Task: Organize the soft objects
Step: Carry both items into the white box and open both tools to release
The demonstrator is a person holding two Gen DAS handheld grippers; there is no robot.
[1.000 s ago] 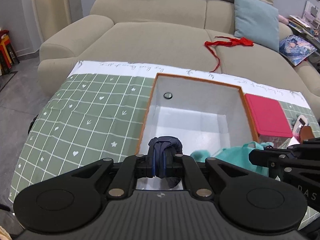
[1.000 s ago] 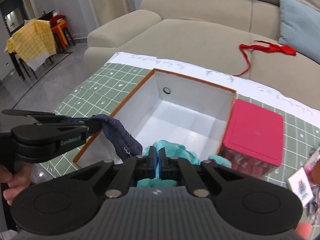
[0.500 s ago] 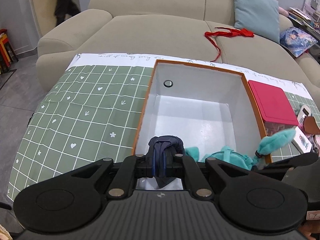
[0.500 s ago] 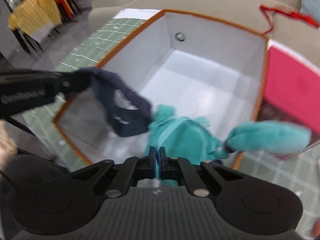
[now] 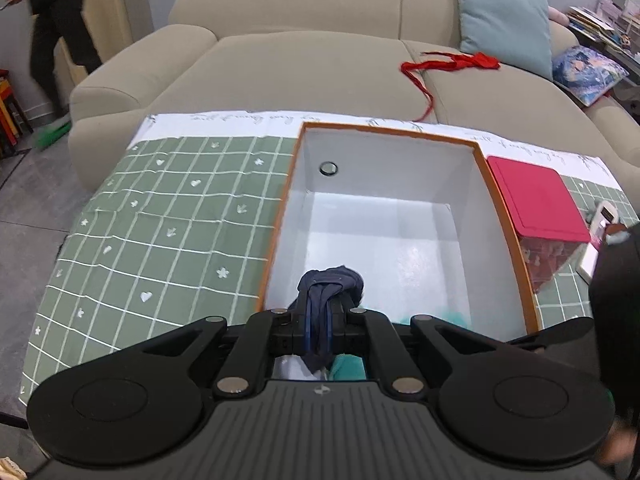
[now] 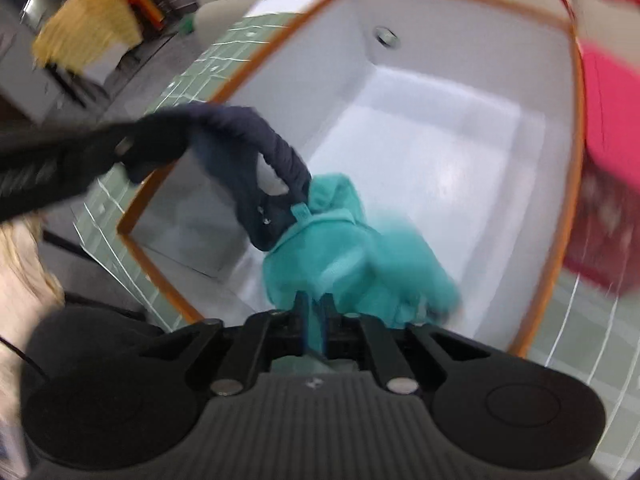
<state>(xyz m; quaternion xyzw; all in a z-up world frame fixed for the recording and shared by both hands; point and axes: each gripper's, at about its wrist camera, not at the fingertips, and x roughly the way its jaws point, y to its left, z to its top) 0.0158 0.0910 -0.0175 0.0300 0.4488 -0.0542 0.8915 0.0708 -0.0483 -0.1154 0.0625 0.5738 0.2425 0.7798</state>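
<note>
A dark blue cloth [image 5: 332, 280] is pinched in my left gripper [image 5: 320, 304], which is shut on it just above the near end of the white box with the orange rim [image 5: 384, 148]. In the right wrist view the same blue cloth [image 6: 256, 148] hangs from the left gripper [image 6: 160, 144] and droops against a teal fleece item [image 6: 360, 256]. My right gripper [image 6: 314, 304] is shut on that teal item, which lies low inside the box [image 6: 440, 92] near its front wall. A strip of teal [image 5: 348, 366] shows under the left fingers.
A red-lidded clear container [image 5: 536, 200] stands right of the box on the green checked tablecloth [image 5: 168, 232]. Behind is a beige sofa [image 5: 304, 64] with a red ribbon [image 5: 452, 64] and cushions. A person [image 5: 56, 20] walks at far left.
My right gripper has dropped and tipped downward, carrying the teal item from above the rim into the box. The left gripper has stayed put with the blue cloth. A person has walked into view at far left.
</note>
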